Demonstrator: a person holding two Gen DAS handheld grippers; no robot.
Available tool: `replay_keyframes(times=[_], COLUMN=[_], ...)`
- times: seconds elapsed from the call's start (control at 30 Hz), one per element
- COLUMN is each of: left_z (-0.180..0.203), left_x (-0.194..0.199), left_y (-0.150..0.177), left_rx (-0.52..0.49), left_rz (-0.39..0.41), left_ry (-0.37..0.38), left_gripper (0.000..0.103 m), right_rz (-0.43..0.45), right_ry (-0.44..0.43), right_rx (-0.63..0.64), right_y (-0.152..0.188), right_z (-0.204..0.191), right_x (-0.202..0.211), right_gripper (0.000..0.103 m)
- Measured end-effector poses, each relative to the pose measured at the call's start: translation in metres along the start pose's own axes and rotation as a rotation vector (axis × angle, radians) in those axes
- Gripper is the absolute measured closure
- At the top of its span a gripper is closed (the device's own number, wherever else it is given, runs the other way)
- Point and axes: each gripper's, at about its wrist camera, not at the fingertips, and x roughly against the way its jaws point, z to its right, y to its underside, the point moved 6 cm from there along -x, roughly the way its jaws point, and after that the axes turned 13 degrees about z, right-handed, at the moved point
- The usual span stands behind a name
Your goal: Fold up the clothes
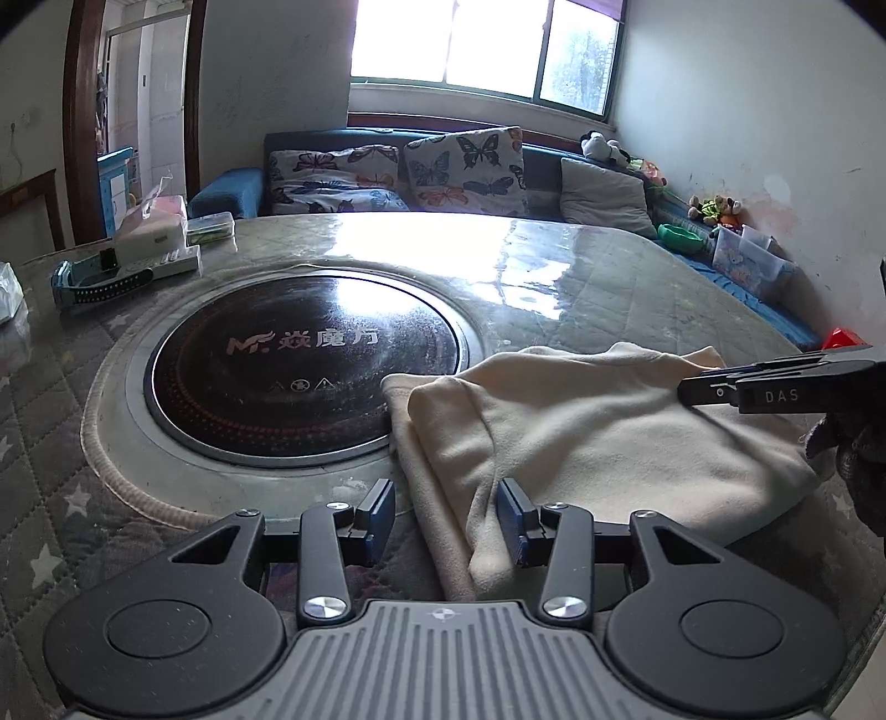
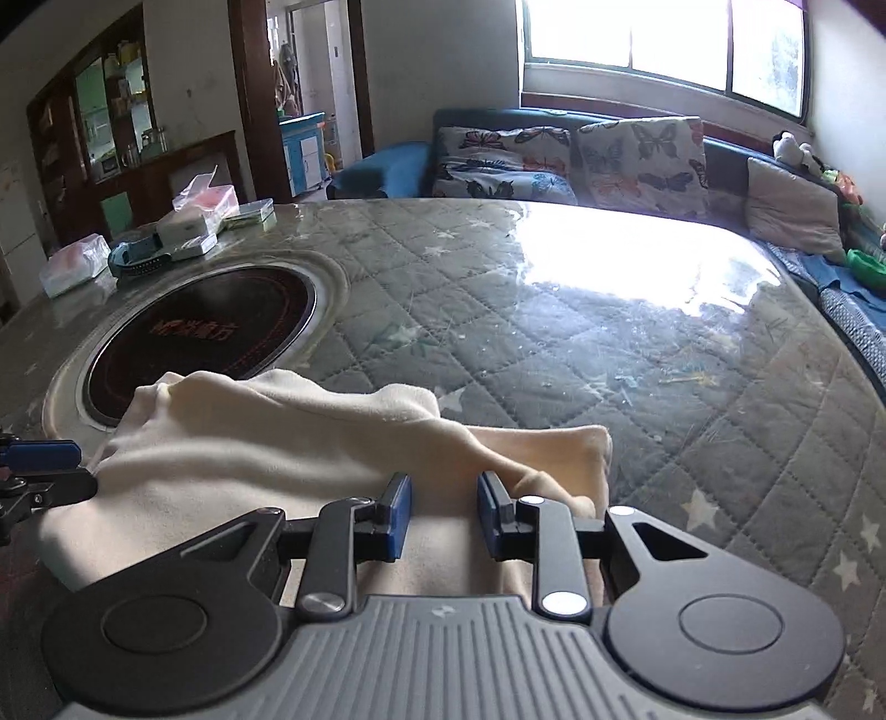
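Your cream garment [image 1: 581,432] lay folded on the quilted bench [image 2: 554,343], its far corner overlapping the round black cooktop [image 1: 299,360]. Your left tool [image 1: 446,512] stood open, one folded edge loose between its pads. Your right tool [image 2: 443,512] hovered over the cloth, jaws parted, gripping nothing.

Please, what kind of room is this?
Probably a living or dining room in a home: a sofa with butterfly cushions under a window, and a quilt-covered table with a built-in round cooktop.
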Motion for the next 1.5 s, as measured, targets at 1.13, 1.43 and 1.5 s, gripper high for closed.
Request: replay_keyframes(times=[1.13, 1.43, 1.5], left_z=[-0.055, -0.059, -0.059], left_x=[0.026, 0.017, 0.013], left_y=[-0.007, -0.009, -0.008], left_rx=[0.274, 0.448, 0.497], left_rz=[-0.039, -0.078, -0.092], left_ry=[-0.118, -0.044, -0.029], left_gripper=[0.014, 0.014, 0.014], right_rz=[0.109, 0.104, 0.112], right_ry=[-0.337, -0.305, -0.302], right_rx=[0.564, 0.693, 0.673], right_y=[0.032, 0.046, 0.043], right_z=[-0.204, -0.222, -0.219], right_x=[0.058, 0.04, 0.039], right_gripper=[0.047, 0.067, 0.08])
